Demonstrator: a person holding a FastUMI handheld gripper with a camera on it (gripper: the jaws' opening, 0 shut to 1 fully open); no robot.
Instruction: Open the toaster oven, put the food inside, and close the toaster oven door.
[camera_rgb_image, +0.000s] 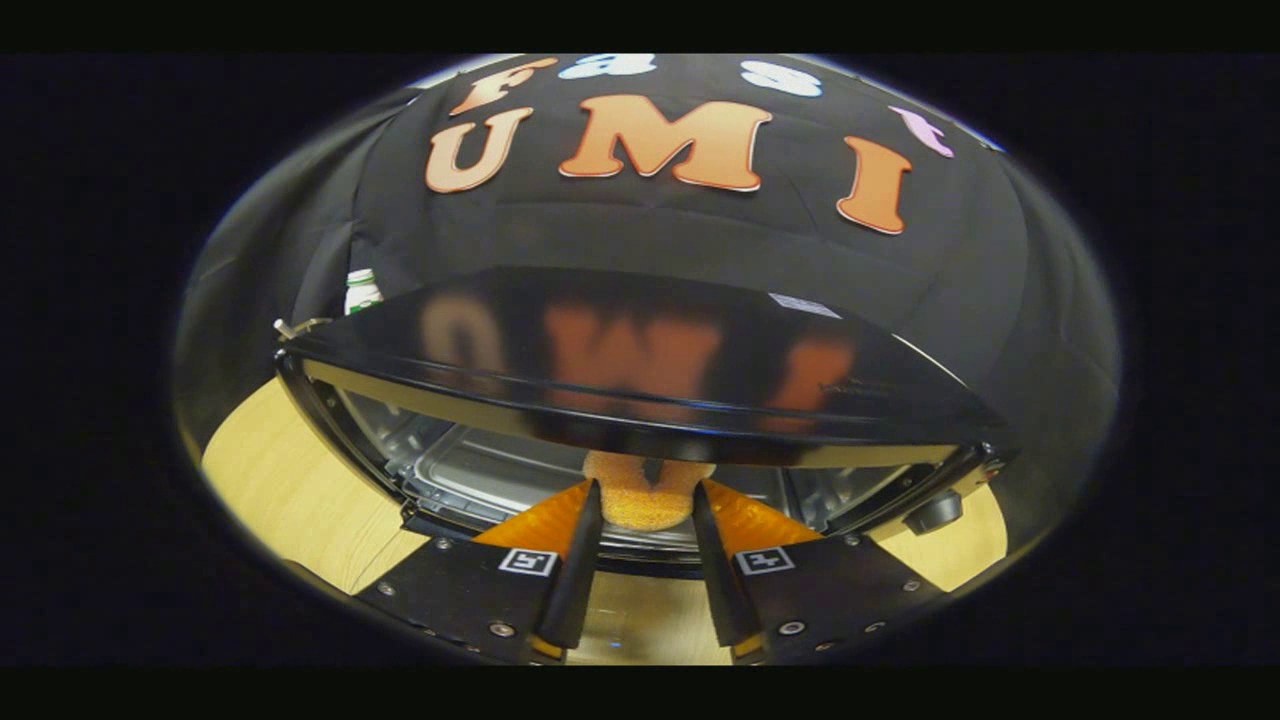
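**Food at the mouth of the open toaster oven**

The toaster oven (640, 370) is standing wide open on the pale wooden surface (290, 490), so the first step of the task is looking done. Its glossy dark top is curving across the middle of the gripper view, and under it the chamber is showing, with a metal tray (480, 480) lying on the floor of the cavity. The door itself cannot be made out clearly; it is presumably dropped down below the fingers.

The gripper (645, 500) is reaching in at the front opening, and its fingers are gripping the food (640, 495), a rounded, crumbly golden-orange piece. It is sitting between the fingertips, with both fingers pressing against its sides, right at the front edge of the tray and just under the lip of the oven's top. Whether it is already resting on the tray or hanging just above it is hard to tell from this angle.

So the second step is under way but not finished: the food is at the threshold and is not yet released. What is left, as a judgement, is carrying it a little deeper, letting the fingers part, backing out, and then swinging the door up shut.

A control knob (935, 512) is sitting on the oven's front panel to the right of the opening, and a small white bottle with a green cap (361, 290) is peeking out behind the oven's left corner, well apart from the action.
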